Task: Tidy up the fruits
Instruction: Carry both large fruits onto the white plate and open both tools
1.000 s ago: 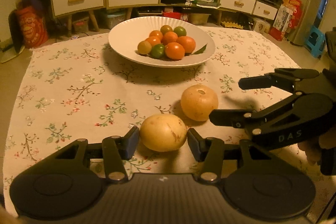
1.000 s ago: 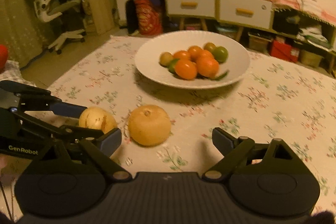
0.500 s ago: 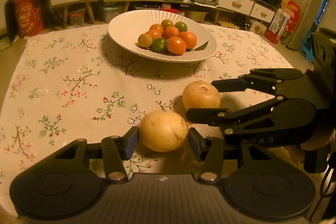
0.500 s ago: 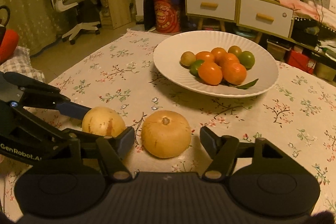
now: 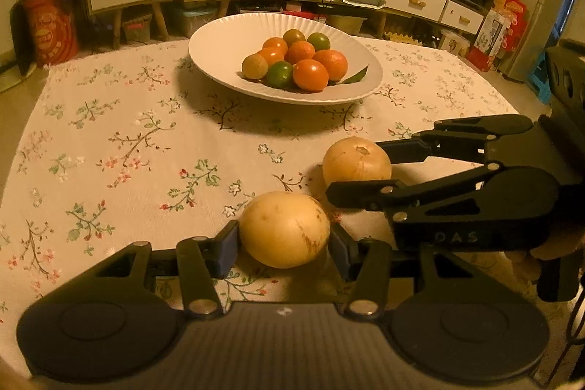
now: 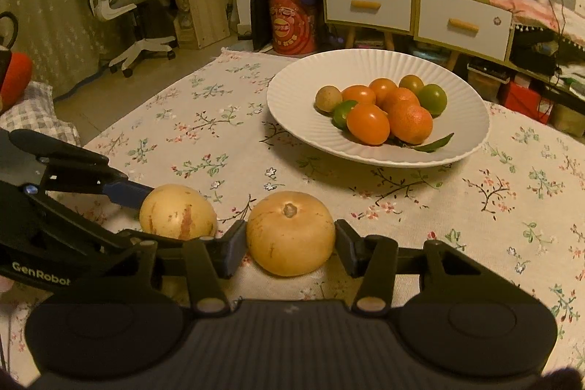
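**Two pale fruits in the tongs, bowl waiting behind**

Two round yellowish fruits are sitting side by side on the flowered tablecloth (image 5: pixel 109 141) covering the table. The nearer fruit (image 5: pixel 284 229), smooth with brown flecks, is lying between the pads of the left tongs (image 5: pixel 284 245), which are pressing against both its sides. The other fruit (image 6: pixel 290 232), with a small stem nub on top, is sitting between the right tongs (image 6: pixel 290 249); these have just been closing and their pads are now touching the fruit's flanks. Both fruits are resting on the cloth, just beside each other.

Farther back, a wide white ribbed bowl (image 6: pixel 457 86) is holding a heap of small fruits (image 6: pixel 387 110): several orange ones, a few green ones, one brownish one at the left edge, and a green leaf (image 6: pixel 433 144) lying at the front.
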